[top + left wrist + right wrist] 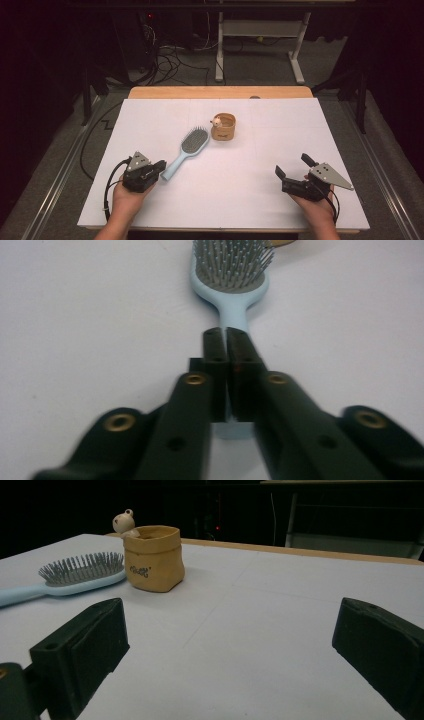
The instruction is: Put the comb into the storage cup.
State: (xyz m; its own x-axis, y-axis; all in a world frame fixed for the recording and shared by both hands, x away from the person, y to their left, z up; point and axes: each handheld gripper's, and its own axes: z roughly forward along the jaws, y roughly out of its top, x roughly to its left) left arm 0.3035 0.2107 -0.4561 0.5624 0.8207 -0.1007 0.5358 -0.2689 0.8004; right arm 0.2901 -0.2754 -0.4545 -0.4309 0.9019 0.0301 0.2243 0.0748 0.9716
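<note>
A light blue hairbrush [187, 147] lies bristles up on the white table sheet [240, 190], its handle pointing toward my left gripper [161, 167]. In the left gripper view the brush handle [231, 315] runs under my left gripper [226, 332]. The jaws stand almost together with only a thin slit between them, above the handle and not around it. My right gripper [292, 165] rests at the front right, wide open with nothing between its jaws. In the right gripper view the brush [75, 575] lies far beyond the open right gripper [230, 625].
A small tan pouch [223, 127] with a little bear figure [216, 120] on its rim stands just right of the brush head; the pouch [152, 560] is upright. A wooden table edge [220, 92] runs along the back. Cables and a desk frame [260, 35] lie beyond.
</note>
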